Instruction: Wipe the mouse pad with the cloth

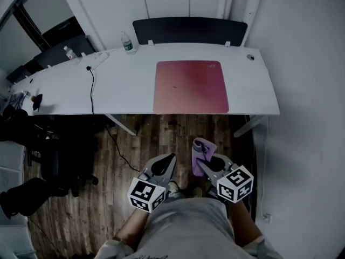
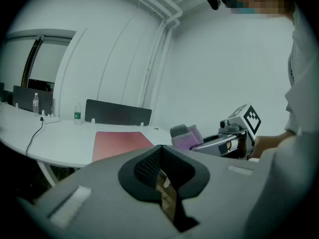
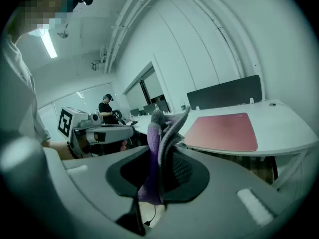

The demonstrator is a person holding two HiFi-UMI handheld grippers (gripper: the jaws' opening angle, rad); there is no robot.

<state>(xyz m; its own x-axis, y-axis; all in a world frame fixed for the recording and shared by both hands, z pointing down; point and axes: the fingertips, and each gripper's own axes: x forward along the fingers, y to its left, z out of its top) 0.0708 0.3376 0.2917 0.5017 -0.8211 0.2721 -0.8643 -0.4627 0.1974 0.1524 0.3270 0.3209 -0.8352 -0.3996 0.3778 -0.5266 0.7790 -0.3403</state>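
Observation:
A large pinkish-red mouse pad (image 1: 191, 87) lies flat on the white desk (image 1: 118, 85), also visible in the left gripper view (image 2: 122, 142) and the right gripper view (image 3: 223, 132). A folded purple cloth (image 1: 200, 152) sticks up from my right gripper (image 1: 203, 159), whose jaws are shut on it; the cloth (image 3: 158, 153) fills the jaws in the right gripper view. My left gripper (image 1: 164, 164) is shut with nothing in it. Both grippers hang over the wooden floor, well short of the desk's front edge.
A water bottle (image 1: 128, 43), a second bottle (image 1: 69, 53) and a power strip with a black cable (image 1: 91, 88) sit on the desk's left part. A dark divider panel (image 1: 190, 31) stands behind the desk. Chairs (image 1: 54, 161) stand at the left. A person (image 3: 105, 108) is far off.

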